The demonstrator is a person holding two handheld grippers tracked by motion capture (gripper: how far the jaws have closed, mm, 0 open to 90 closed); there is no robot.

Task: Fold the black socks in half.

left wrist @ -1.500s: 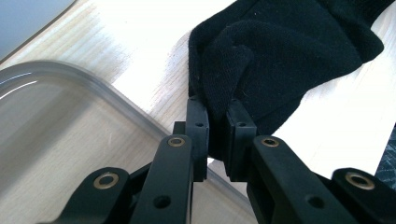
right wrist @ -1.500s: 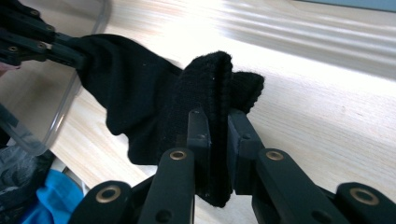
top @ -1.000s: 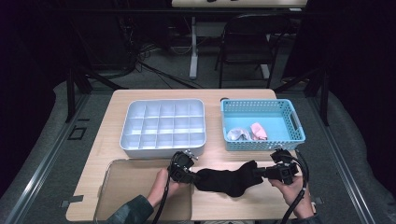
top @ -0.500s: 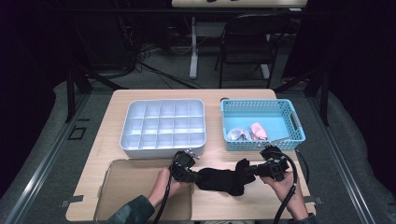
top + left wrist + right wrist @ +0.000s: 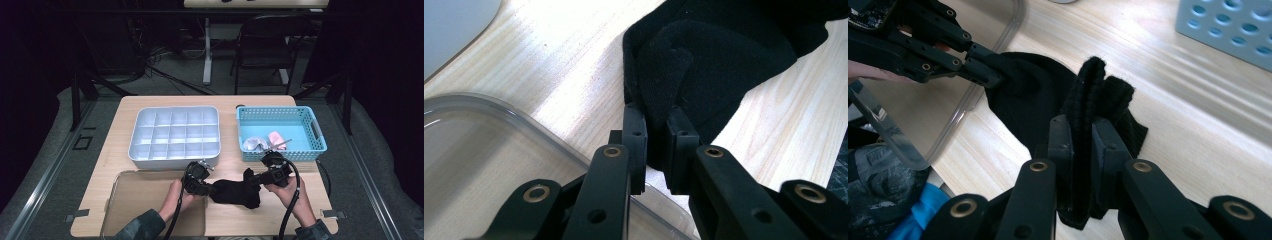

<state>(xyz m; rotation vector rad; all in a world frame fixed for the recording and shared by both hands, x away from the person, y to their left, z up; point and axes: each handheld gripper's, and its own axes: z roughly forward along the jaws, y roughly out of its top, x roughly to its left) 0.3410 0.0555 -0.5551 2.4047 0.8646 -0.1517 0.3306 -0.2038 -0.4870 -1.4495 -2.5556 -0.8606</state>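
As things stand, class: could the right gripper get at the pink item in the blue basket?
Probably not yet: the right gripper is shut on the black sock; the basket lies just beyond it.

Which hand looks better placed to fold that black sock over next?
Probably the right. Its tool is shut on the black fabric sock's raised end, free to swing across, while the left tool pins the other end low beside the clear plastic tray.
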